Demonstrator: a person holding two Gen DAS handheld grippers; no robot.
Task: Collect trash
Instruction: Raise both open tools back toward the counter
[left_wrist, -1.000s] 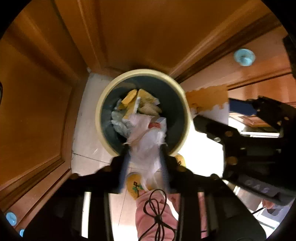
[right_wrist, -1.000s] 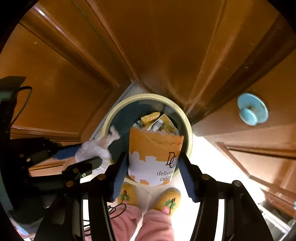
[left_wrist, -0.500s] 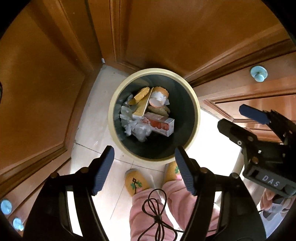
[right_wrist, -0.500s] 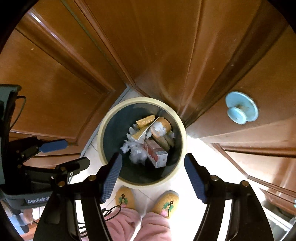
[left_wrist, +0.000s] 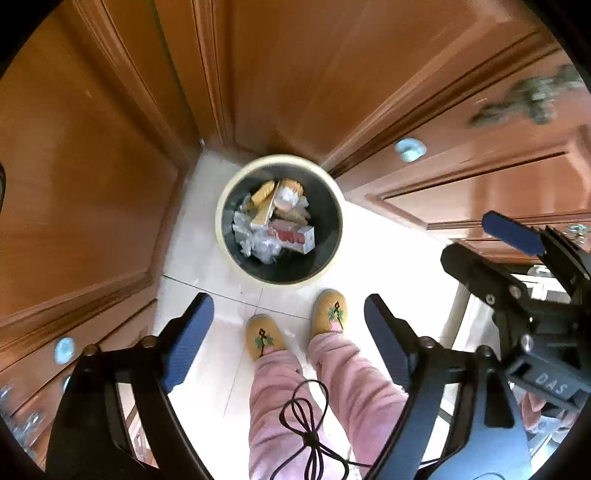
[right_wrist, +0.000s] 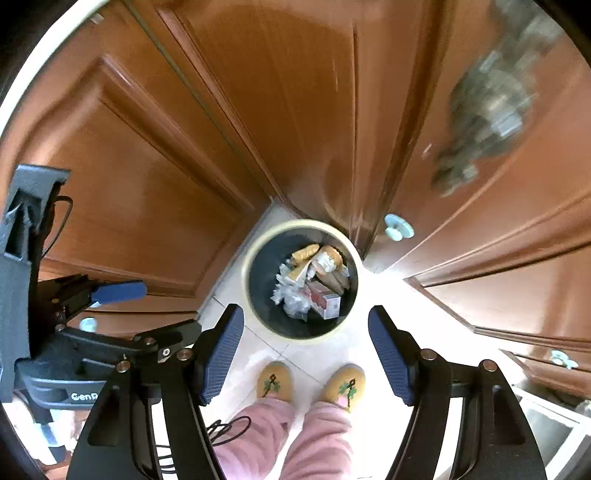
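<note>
From your left wrist view you look almost straight down: your left tool (left_wrist: 288, 334) has its jaws opening, spread wide with nothing between them, over pale floor tiles (left_wrist: 192, 254). Beyond its tips the round bin (left_wrist: 334, 254), cream-rimmed and dark inside, stands on the floor in a corner of brown wooden cabinet doors (left_wrist: 92, 177). The trash (left_wrist: 273, 221) lies inside it: crumpled clear plastic, a red and white carton, yellow wrappers. Your yellow slippers (left_wrist: 328, 312) stand just beside the bin's near edge, pink trouser legs (left_wrist: 277, 398) below them, with a black cable (left_wrist: 306, 424) looped across one leg. Your right tool (left_wrist: 491, 243) shows at the right edge, empty. From your right wrist view, the right tool (right_wrist: 304, 354) hangs with its blue pads spread apart and nothing pinched. The bin (right_wrist: 251, 266) sits beyond and between the pads, with the trash (right_wrist: 314, 282) heaped in it. A pale blue knob (right_wrist: 398, 227) sits on the cabinet door just right of the bin. The left tool (right_wrist: 147, 306) shows on the left, and the slippers (right_wrist: 345, 382) stand below the bin.
</note>
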